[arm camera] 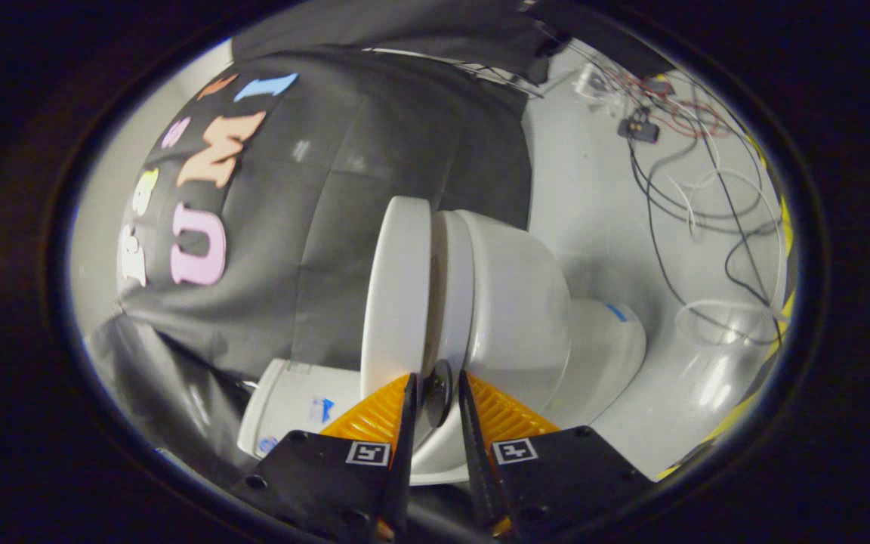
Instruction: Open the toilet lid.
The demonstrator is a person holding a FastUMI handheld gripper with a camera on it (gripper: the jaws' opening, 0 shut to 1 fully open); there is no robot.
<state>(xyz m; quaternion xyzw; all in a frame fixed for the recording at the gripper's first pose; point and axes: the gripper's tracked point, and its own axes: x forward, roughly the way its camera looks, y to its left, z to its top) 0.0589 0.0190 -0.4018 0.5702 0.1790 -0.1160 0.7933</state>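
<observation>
Toilet lid (397,295) sits just ahead of our gripper (435,389), parted slightly from the seat (454,287) and bowl (514,317); fingers narrow around a dark knob (437,391) at its rim, contact unclear. Lifting underway, we judge; next, swing it toward the tank (291,404).

Gripper (435,389) fingers nearly closed

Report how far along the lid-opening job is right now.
Done: the toilet lid is already parted from the seat, with a gap showing between them above the bowl. In hand: the hand-held gripper has its fingers nearly closed around a small dark knob at the lid's edge; whether they press on it is unclear. Left: swinging the lid fully back toward the tank.
</observation>
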